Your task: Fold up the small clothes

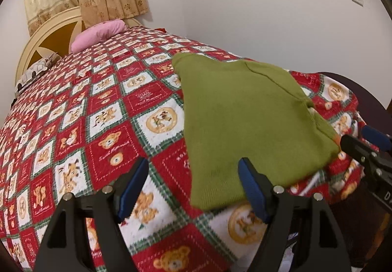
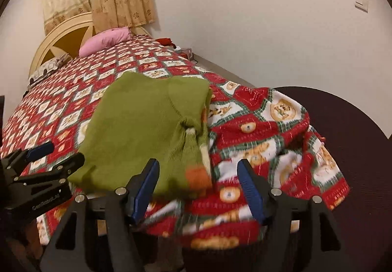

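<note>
Now 1 folded green sweater (image 1: 247, 120) on quilt (image 1: 103, 110); 2 grippers, left (image 1: 193, 188) and right (image 2: 198, 186), jaws released, empty.

1. The green garment (image 1: 245, 120) is matt, fine-ribbed knit cloth.
2. The bedspread (image 1: 103, 110) is printed, quilted cloth.
3. The left hand-held gripper (image 1: 193, 188) is matt black plastic with ridged blue pads (image 1: 252, 188) and shiny metal bolts.
4. The pillow (image 2: 105, 41) is soft pink cloth.

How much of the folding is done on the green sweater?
Mostly done: the green sweater lies folded into a compact shape on the teddy-bear quilt. Nothing is in hand: the left hand-held gripper and the right hand-held gripper are both open and empty. No other clothes are visible, so little seems left.
</note>
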